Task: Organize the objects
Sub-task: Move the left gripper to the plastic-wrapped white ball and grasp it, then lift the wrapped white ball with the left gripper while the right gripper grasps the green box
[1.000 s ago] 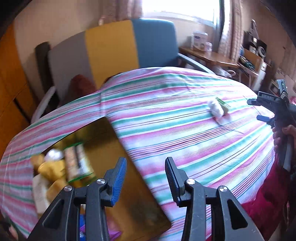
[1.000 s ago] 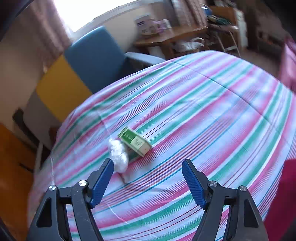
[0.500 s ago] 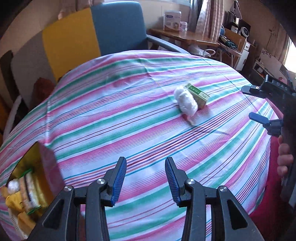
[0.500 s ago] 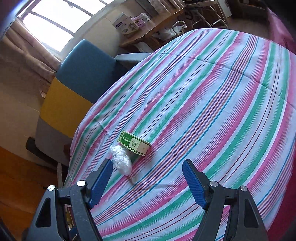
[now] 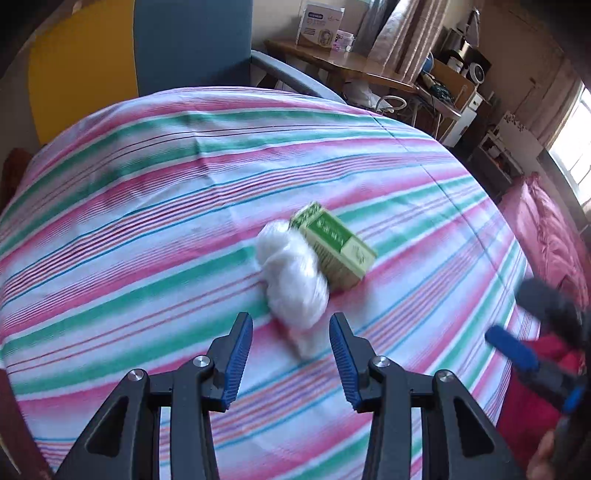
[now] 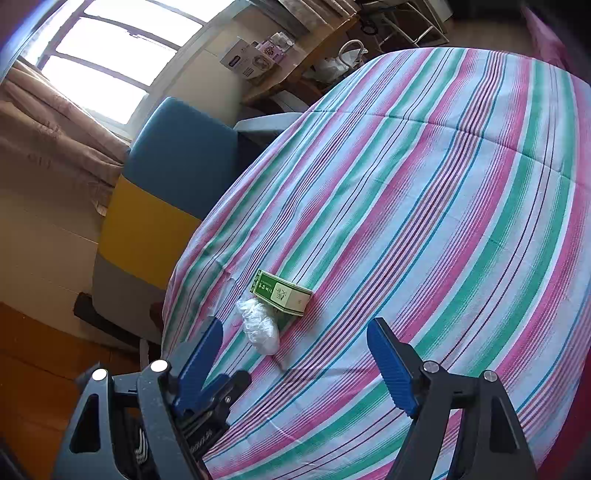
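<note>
Nearest the lens, the left gripper (image 5: 291,345) hangs low over the pink, green and white striped cloth (image 5: 147,221) with its blue-padded jaws spread apart and nothing between them — the crumpled white plastic bag (image 5: 291,280) lies just ahead of the fingertips, its near end reaching in line with the gap. Touching the far side of that bag sits the small green and cream cardboard box (image 5: 334,245), lying flat at an angle on the cloth. From the other camera the right gripper (image 6: 295,354) is released too, its jaws wide and empty, with the bag (image 6: 258,326) and the box (image 6: 282,297) a little way beyond its tips, toward its left finger. In the left wrist view the right gripper shows blurred at the right edge. Beyond the cloth's far edge stands a blue and yellow padded chair (image 6: 173,177), then a wooden desk (image 5: 354,70) carrying a white carton (image 5: 319,24), with a bright window (image 6: 110,62) and beige curtain (image 6: 48,136) behind.
</note>
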The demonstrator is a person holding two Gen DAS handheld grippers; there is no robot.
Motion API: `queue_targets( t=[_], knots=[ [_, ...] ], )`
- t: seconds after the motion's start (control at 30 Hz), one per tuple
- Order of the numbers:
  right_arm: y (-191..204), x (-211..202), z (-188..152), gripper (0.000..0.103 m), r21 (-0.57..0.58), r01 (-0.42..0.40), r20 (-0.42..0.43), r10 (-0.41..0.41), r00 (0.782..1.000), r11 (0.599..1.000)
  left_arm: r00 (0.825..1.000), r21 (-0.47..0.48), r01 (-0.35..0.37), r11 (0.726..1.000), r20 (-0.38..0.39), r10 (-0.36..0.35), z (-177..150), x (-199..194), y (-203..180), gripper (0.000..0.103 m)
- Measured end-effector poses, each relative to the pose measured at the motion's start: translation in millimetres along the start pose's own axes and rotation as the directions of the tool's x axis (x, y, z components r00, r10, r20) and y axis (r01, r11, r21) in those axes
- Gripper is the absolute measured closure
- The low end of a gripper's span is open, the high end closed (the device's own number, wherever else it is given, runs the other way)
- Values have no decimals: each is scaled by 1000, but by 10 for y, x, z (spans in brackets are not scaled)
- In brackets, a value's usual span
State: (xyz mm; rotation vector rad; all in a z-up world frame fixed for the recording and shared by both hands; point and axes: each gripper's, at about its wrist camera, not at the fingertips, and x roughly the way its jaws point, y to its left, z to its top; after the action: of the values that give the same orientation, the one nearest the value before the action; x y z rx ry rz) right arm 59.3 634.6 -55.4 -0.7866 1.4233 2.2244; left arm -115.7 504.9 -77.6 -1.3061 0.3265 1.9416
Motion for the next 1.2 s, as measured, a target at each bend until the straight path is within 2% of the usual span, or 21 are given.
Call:
queue_targets(
  t=[0.13, 0.17, 0.23, 0.3, 0.37, 0.47, 0.63, 0.9, 1.03, 1.13, 1.2],
  knots=[
    [21, 38, -26, 21, -13, -1, -19, 1, 1000, 1000, 1000, -34, 14, 999, -17, -14, 212, 275, 6, 60],
    [27, 51, -26, 21, -15, 0, -23, -1, 1000, 1000, 1000, -38, -1, 999, -27, 0, 260, 362, 18, 60],
    [30, 64, -26, 21, -17, 0, -23, 0, 1000, 1000, 999, -54, -23, 998, -38, 21, 272, 474, 73, 66],
    [47, 71, -22, 22, -29, -4, -23, 3, 1000, 1000, 1000, -64, 3, 998, -18, -4, 212, 440, 129, 68],
    [82, 74, -33, 23, -51, -6, -23, 5, 1000, 999, 1000, -71, 21, 997, -9, -22, 82, 332, 181, 68],
    [113, 96, -48, 26, -76, -3, -31, 0, 1000, 997, 1000, -43, -1, 999, 4, 1, -188, 111, 253, 68],
    [117, 146, -69, 26, -90, 13, -60, -18, 998, 996, 1000, -73, -31, 997, -5, 31, -742, -267, 488, 68],
    [260, 400, -228, 26, -215, 98, -165, -135, 977, 972, 999, -110, -42, 993, -25, 39, -1422, -728, 750, 68],
    [498, 513, -286, 26, -365, 152, -175, -228, 958, 919, 1000, -88, -30, 996, -4, 30, -1547, -915, 715, 68],
    [775, 668, -212, 26, -511, 216, -96, -305, 947, 832, 999, -85, -14, 996, 29, 17, -1582, -1078, 715, 68],
    [917, 864, -128, 26, -593, 271, -43, -365, 930, 758, 999, -96, 9, 995, 48, -4, -1610, -1216, 751, 68]
  ],
)
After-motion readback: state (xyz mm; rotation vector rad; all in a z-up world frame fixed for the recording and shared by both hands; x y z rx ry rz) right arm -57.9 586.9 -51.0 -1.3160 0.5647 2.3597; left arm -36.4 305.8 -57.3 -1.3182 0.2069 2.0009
